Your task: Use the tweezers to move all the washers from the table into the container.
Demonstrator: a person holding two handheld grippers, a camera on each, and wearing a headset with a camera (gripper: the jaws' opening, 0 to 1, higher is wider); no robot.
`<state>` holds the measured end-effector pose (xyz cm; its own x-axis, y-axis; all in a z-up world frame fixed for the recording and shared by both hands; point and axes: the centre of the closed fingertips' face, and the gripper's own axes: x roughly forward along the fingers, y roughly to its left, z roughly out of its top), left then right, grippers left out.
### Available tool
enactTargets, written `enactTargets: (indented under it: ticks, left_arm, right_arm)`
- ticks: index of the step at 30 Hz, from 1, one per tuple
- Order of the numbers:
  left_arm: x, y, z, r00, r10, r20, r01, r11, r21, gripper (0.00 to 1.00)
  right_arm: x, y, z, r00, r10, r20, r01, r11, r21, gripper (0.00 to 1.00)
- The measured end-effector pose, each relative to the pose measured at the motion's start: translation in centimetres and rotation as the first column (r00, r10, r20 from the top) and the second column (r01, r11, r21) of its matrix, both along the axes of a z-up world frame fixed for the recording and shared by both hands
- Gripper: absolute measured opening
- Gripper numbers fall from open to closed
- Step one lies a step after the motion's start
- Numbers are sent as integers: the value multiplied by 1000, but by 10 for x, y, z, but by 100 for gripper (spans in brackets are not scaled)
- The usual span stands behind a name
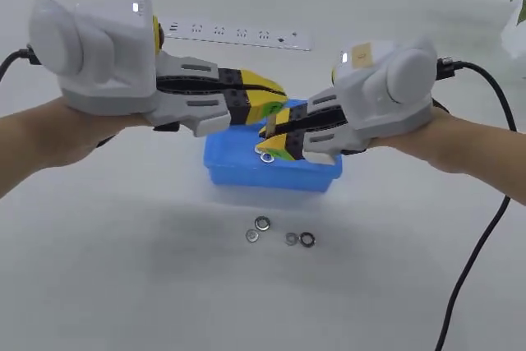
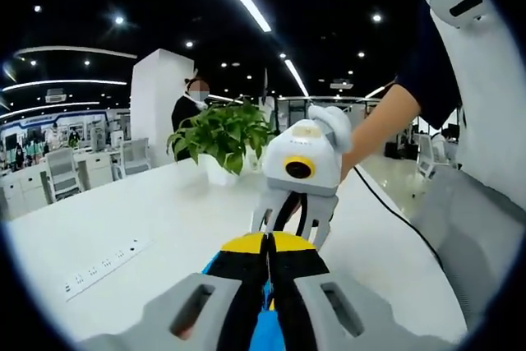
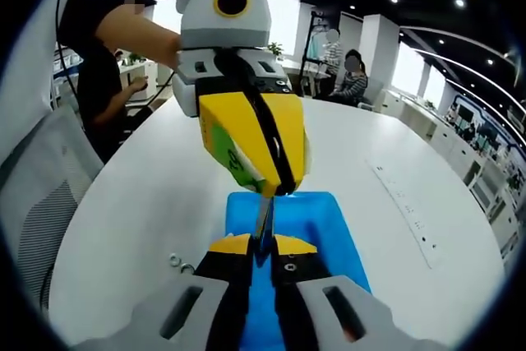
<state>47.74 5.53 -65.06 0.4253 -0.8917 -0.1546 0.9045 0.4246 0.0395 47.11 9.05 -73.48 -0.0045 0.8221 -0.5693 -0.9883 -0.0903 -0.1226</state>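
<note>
My right gripper (image 3: 261, 244) clamps tweezers (image 3: 263, 218); one washer (image 1: 267, 157) at tip, over blue container (image 1: 234, 174). Left gripper (image 2: 268, 244) jaws pressed together. Four washers (image 1: 261, 223) left on table, 6 o'clock from container.

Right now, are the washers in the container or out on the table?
Out: four washers lie on the table in front of the blue container.

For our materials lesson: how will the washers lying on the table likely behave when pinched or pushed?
The washers look small, flat and shiny, so probably light, stiff and slippery. On the smooth white table they would likely slide; set on edge, they might roll.
</note>
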Motion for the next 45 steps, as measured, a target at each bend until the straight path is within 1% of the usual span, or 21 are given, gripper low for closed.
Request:
enactTargets:
  ticks: [3,8,10,11,13,15,17,19,21,23,24,26,28,29,32,35,37,39,40,44,45]
  left_arm:
    - [0,0,2,1000,4,12,-4,1000,1,4]
    - [3,2,7,999,27,25,-27,1000,0,4]
    - [4,3,9,999,32,30,-32,999,0,4]
    - [4,3,10,999,34,32,-34,999,1,4]
    - [5,5,11,998,43,47,-44,999,14,4]
    - [7,7,15,997,58,56,-59,998,14,4]
    - [9,12,18,994,80,73,-82,996,26,4]
    - [9,15,23,993,87,77,-89,996,21,4]
    - [6,16,28,992,92,87,-94,995,23,4]
    - [4,17,31,991,94,97,-97,995,28,4]
    - [1,17,33,991,93,101,-96,995,31,4]
    - [-4,18,37,990,89,109,-94,995,35,4]
    - [-10,18,40,990,78,113,-84,995,46,4]
    - [-13,18,41,990,75,117,-82,995,54,4]
    - [-22,20,42,991,65,119,-74,994,74,4]
    - [-33,20,43,991,55,118,-66,994,85,4]
    - [-41,19,43,992,53,119,-63,994,85,4]
    - [-48,19,44,991,56,120,-66,995,80,4]
    - [-52,18,44,992,58,117,-67,995,75,4]
    - [-61,18,40,992,68,105,-75,995,72,4]
    - [-64,18,39,993,72,98,-79,995,67,4]
  right_arm:
    - [1,0,2,1000,-1,18,1,1000,3,10]
    - [4,1,7,999,-25,21,25,1000,15,13]
    - [5,1,10,999,-30,32,30,999,19,13]
    - [6,0,11,998,-36,50,35,999,19,13]
    - [13,-2,14,990,-37,133,37,999,6,13]
    - [11,-5,15,991,-37,129,38,999,-6,15]
    - [15,-9,17,989,-58,133,59,998,-7,18]
    - [25,-16,22,974,-98,205,102,995,-8,19]
    - [26,-23,23,969,-125,212,130,991,-13,19]
    - [27,-29,25,960,-135,247,144,989,-18,19]
    - [26,-34,25,956,-148,253,158,987,-22,19]
    - [24,-42,28,952,-179,247,189,982,-17,22]
    - [22,-50,31,946,-201,254,210,978,-10,23]
    - [21,-53,32,945,-216,247,225,974,-9,23]
    - [11,-66,31,947,-241,214,250,968,-15,28]
    - [2,-76,30,945,-255,206,264,964,-20,30]
    - [-7,-83,28,943,-283,177,290,957,-15,33]
    - [-17,-89,28,940,-309,147,311,950,7,36]
    - [-23,-93,27,935,-333,125,334,943,14,38]
    - [-42,-105,21,921,-376,104,376,926,17,49]
    - [-46,-110,19,911,-401,93,401,916,23,51]
